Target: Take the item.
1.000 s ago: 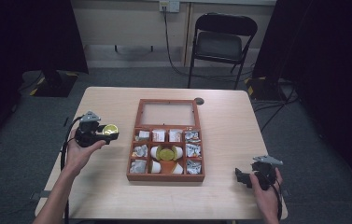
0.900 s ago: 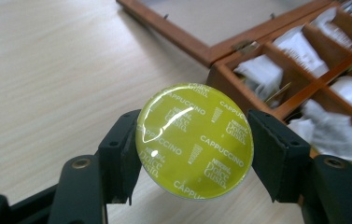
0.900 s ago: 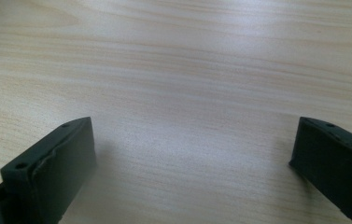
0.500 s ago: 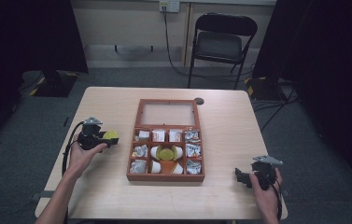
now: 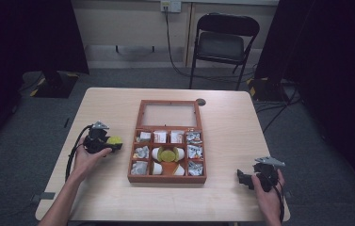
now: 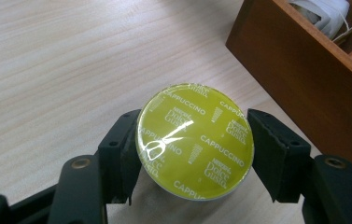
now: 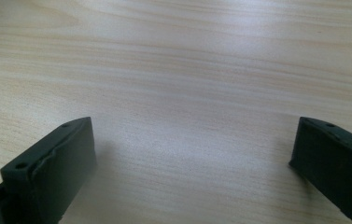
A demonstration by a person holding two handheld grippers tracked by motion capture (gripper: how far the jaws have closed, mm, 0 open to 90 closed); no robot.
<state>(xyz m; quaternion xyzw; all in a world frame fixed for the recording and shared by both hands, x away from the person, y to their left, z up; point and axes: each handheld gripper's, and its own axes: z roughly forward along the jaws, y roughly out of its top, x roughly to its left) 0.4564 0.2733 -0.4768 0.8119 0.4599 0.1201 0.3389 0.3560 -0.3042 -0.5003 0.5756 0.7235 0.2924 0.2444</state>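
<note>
A round capsule [image 6: 194, 141] with a glossy yellow-green foil lid sits clamped between the left tongs [image 6: 191, 154], lid up, just above the pale wood-grain worktop [image 6: 61, 60], likely so its label stays readable. The brown wooden box [image 6: 304, 79] stands just beyond. The right tongs [image 7: 190, 163] rest spread wide, empty.

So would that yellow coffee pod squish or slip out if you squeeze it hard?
The coffee pod looks like a small plastic cup with a thin shiny foil lid, so it is probably light and fairly stiff. The left gripper pinches its round rim, so it might twist or slip. A poke could probably dent the foil.
</note>
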